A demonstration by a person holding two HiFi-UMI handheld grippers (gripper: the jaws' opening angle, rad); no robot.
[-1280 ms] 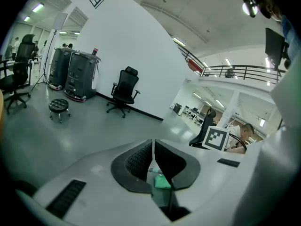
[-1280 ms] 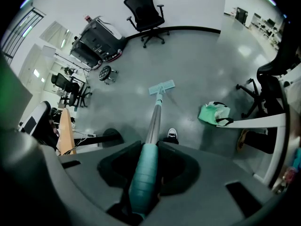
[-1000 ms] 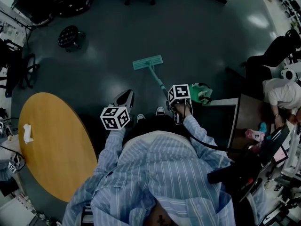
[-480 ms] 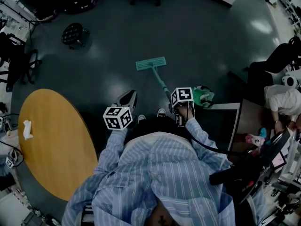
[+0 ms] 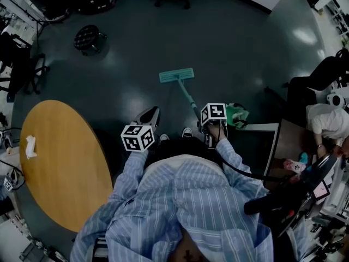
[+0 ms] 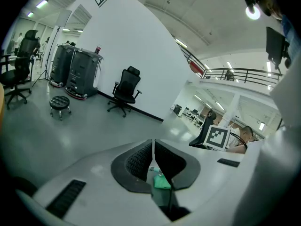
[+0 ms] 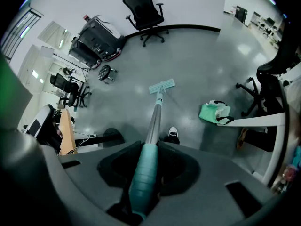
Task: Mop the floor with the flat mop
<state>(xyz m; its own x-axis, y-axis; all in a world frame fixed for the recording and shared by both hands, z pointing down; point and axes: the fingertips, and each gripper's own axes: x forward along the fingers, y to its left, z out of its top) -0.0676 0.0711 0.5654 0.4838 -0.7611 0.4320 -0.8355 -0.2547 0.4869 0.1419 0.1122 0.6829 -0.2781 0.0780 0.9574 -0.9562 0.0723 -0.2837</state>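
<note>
The flat mop lies with its teal head [image 5: 176, 75] flat on the dark floor ahead of the person's feet. Its handle [image 5: 188, 97] slants back to my right gripper [image 7: 149, 149], which is shut on the teal grip [image 7: 142, 180] of the handle. In the right gripper view the mop head [image 7: 162, 86] shows at the end of the metal shaft. My left gripper [image 5: 148, 115] hangs to the left of the handle and apart from it. Its jaws stand together with nothing held, and its fingers [image 6: 136, 161] point out over the floor.
A round wooden table [image 5: 60, 162] fills the left side. A black stool [image 5: 87, 38] and office chairs [image 7: 143, 4] stand farther off. A green bag [image 5: 235, 115] lies beside a white desk edge [image 5: 256, 127] on the right, where a seated person [image 5: 327, 119] is.
The head view has shifted a little. The mop head, handle and both grippers keep nearly the same places relative to each other.
</note>
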